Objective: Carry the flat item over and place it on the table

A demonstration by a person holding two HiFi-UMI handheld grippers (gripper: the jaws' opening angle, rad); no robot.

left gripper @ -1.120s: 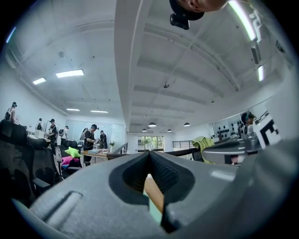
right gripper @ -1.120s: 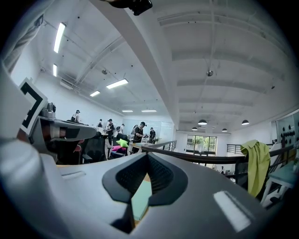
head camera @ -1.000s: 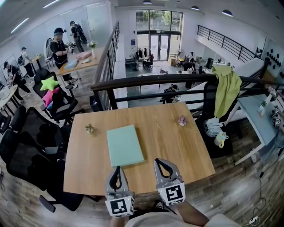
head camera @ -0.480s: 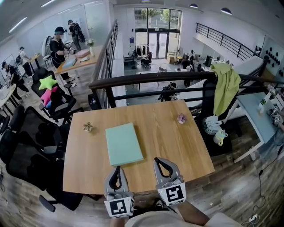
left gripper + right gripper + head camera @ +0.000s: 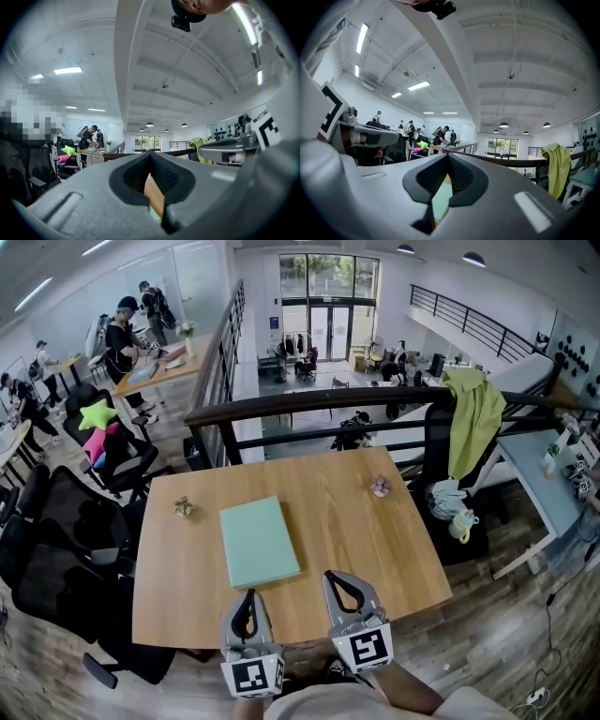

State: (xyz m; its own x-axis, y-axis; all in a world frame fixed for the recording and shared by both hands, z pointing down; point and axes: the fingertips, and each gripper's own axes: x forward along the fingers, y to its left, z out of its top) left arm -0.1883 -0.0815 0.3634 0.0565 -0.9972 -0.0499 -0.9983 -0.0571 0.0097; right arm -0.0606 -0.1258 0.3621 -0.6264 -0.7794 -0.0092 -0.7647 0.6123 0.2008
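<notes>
1 flat item [image 5: 260, 542] & 2 trinkets [image 5: 184, 508] [image 5: 380, 486] on tbl [image 5: 375, 559].

No legible text, labels or numbers visible.

Open-plan office, mezzanine level: black office chairs [image 5: 66, 549] left of left gripper [image 5: 248, 596], railing [image 5: 309, 407] ahead, lower floor [image 5: 319, 381] beyond, people [image 5: 122, 334] at desk [image 5: 169, 376] far left.

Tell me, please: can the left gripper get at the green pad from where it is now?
Probably yes. The pad lies flat on the table just beyond the left gripper, with only bare wood between them. Its jaws are shut, though, so they must open first.
</notes>
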